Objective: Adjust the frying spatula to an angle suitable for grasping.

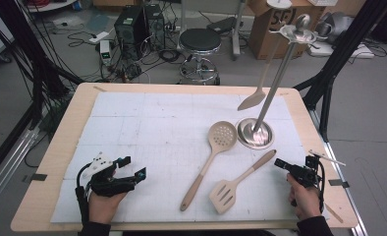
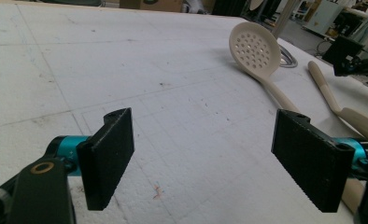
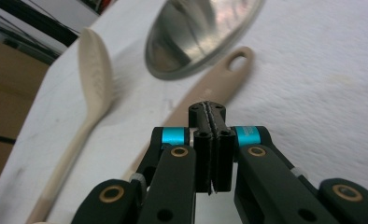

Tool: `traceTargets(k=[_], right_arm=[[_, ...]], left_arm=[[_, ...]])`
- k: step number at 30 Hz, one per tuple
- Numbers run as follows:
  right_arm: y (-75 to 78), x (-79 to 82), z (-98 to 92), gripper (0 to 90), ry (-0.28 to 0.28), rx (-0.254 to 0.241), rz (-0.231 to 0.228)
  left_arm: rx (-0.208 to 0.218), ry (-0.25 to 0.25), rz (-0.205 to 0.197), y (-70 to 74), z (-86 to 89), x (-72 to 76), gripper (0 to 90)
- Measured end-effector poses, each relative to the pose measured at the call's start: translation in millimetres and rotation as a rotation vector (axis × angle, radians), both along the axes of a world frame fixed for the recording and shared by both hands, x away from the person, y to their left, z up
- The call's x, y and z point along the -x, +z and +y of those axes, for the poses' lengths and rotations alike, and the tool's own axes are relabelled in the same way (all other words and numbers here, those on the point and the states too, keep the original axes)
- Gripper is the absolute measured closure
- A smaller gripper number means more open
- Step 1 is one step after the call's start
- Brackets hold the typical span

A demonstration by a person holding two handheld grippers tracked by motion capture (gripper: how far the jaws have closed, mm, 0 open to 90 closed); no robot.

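The right gripper point(image 1: 282, 163) has its jaws pressed flat together with nothing between them, just off the handle end of the slotted spatula point(image 1: 240, 181). The left gripper point(image 1: 131, 167), well to the left of that spatula, stands wide open and empty over the white mat point(image 1: 147, 128). Beyond the spatula lie the perforated spoon point(image 1: 212, 151) and the steel stand base point(image 1: 254, 132). Farther off, past the table, a black stool point(image 1: 200, 44) stands on the grey floor.
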State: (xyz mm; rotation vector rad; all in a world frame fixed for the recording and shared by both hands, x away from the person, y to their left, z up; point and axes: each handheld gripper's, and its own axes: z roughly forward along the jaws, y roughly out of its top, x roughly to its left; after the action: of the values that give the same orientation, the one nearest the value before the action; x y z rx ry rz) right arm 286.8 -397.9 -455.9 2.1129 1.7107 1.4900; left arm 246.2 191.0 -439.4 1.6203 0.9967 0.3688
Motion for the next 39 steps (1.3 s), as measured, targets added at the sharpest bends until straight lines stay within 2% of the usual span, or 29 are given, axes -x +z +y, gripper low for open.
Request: traceTargets(k=[5,8,12,15,17,19,24,26,29,32,34,36,39], right_arm=[[-11.4,-5.2,5.1,90.0,0.019,0.010,0.035],[-12.2,-9.8,13.3,90.0,0.037,0.002,0.050],[-12.8,-15.8,22.7,89.9,0.047,0.004,0.035],[-11.4,-19.6,28.7,89.9,0.053,-0.051,0.038],[-12.3,-22.3,31.5,89.9,0.055,-0.041,0.027],[-12.2,-22.5,32.2,89.9,0.053,-0.056,0.031],[-14.0,-24.3,34.1,89.9,0.048,-0.093,-0.007],[-14.7,-26.1,35.0,89.9,0.044,-0.112,-0.004],[-14.0,-26.2,36.2,89.9,0.045,-0.094,-0.007],[-13.9,-27.6,35.6,89.9,0.038,-0.109,0.001],[-12.3,-27.3,36.1,89.9,0.037,-0.080,0.013],[-14.1,-25.1,37.8,89.9,0.042,-0.020,0.020],[-13.4,-25.1,39.9,89.9,0.051,-0.029,0.031]], left_arm=[[-0.001,-0.001,0.003,-0.3,-0.4,-0.1,21.7],[-0.001,0.001,0.004,-0.5,0.0,0.0,21.7],[-0.003,0.000,0.004,-0.4,0.3,0.1,21.7],[-0.003,0.000,0.003,-0.4,0.2,0.1,21.7],[-0.003,0.000,0.003,-0.4,0.3,0.2,21.7],[-0.003,0.000,0.002,-0.3,0.7,0.2,21.7],[-0.003,0.000,0.003,-0.4,0.4,0.2,21.8],[-0.004,0.000,0.003,-0.4,0.5,0.3,21.7],[-0.003,0.001,0.001,-0.4,0.8,0.4,21.7],[-0.002,0.000,0.003,-0.8,1.0,0.1,21.8],[-0.003,0.000,0.000,-0.1,0.9,1.0,21.9],[-0.002,0.000,-0.001,0.1,1.5,1.5,22.0],[-0.002,0.002,0.006,-1.0,1.6,0.6,22.0]])
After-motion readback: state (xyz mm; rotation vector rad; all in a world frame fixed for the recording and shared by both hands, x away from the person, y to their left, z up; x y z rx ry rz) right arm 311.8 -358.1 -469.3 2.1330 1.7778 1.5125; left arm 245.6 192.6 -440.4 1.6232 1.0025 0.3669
